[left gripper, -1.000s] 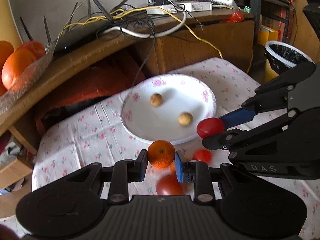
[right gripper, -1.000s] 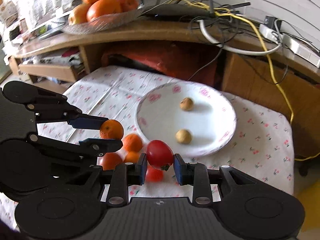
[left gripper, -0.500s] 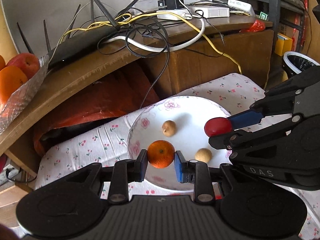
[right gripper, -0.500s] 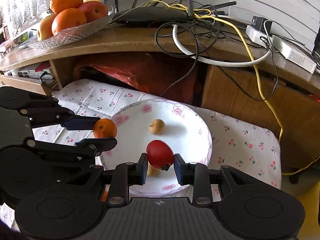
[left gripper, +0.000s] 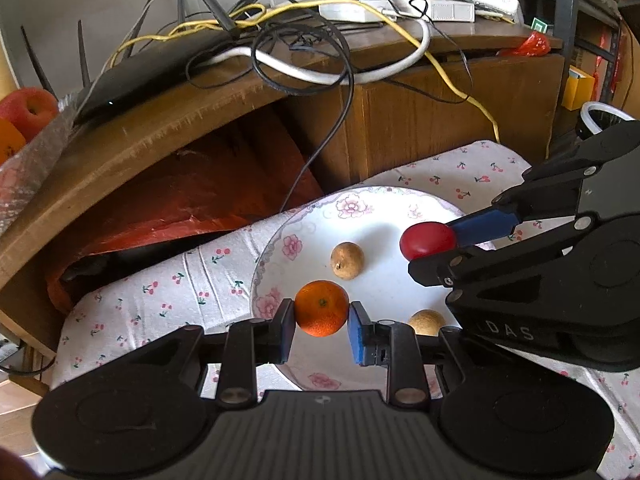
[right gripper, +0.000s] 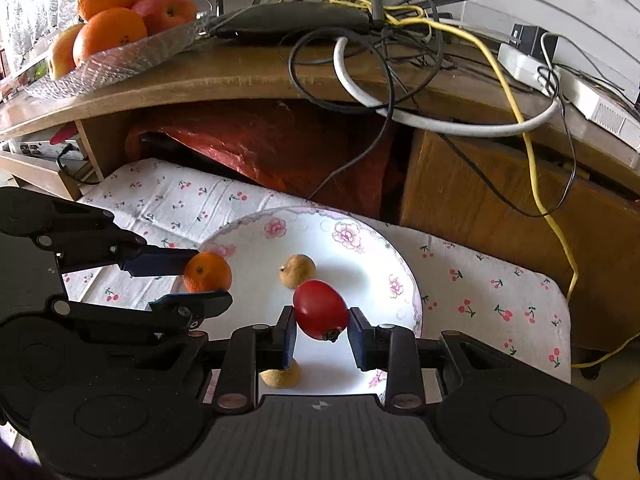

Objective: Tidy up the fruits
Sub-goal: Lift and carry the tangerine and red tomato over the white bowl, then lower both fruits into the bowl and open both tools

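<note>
Behind the low table runs a curved wooden shelf, and at its left end a clear dish holds oranges and a red apple. Further along the shelf lies a flat black router with its aerials sticking up, then a tangle of black, white and yellow cables, and a white power strip toward the right end. Under the shelf a red plastic bag is stuffed into the gap, next to a wooden cabinet. Down in front, a white cloth printed with small cherries covers the table, and on it sits a white plate with pink flowers around its rim. The left gripper is closed on a small orange, its blue pads pressed to either side of the fruit, holding it up over the near left part of the plate. Two small brown fruits lie on the plate itself: one near the middle, the other closer in, partly hidden behind the gripper hardware. To the right, the right gripper is clamped on a red tomato, stem end pointing down toward the camera, and holds it above the plate just beside the middle brown fruit. The two grippers hover close together over the plate, orange on the left and tomato on the right, neither fruit touching the dish.
</note>
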A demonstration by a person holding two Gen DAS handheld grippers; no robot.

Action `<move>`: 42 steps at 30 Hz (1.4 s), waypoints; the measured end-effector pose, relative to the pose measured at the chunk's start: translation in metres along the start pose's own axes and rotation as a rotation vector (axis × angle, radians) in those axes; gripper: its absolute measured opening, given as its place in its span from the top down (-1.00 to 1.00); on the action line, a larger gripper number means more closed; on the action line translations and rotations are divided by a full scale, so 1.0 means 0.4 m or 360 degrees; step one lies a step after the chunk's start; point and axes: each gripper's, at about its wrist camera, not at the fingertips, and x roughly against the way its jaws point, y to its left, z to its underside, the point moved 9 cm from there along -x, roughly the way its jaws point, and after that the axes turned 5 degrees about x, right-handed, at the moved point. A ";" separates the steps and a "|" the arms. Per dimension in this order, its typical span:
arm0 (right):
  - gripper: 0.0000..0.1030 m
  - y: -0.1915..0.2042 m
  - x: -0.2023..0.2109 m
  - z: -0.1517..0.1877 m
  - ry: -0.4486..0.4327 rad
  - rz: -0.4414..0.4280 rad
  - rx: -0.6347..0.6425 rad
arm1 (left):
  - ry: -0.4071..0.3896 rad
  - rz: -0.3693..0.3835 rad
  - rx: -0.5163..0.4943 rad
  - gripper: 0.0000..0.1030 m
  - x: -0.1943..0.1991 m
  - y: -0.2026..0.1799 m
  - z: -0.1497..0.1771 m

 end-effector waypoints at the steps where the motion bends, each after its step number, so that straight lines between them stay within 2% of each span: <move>1: 0.50 -0.002 -0.005 0.003 0.0007 0.0001 0.0001 | 0.0006 0.0000 -0.0003 0.31 -0.006 -0.001 0.002; 24: 0.48 -0.007 -0.055 0.026 0.0086 -0.0034 0.0015 | 0.0071 0.0008 -0.0013 0.31 -0.065 -0.004 0.019; 42: 0.46 -0.004 -0.071 0.032 0.0087 -0.0022 0.0023 | 0.0080 -0.0006 -0.0024 0.31 -0.070 -0.002 0.017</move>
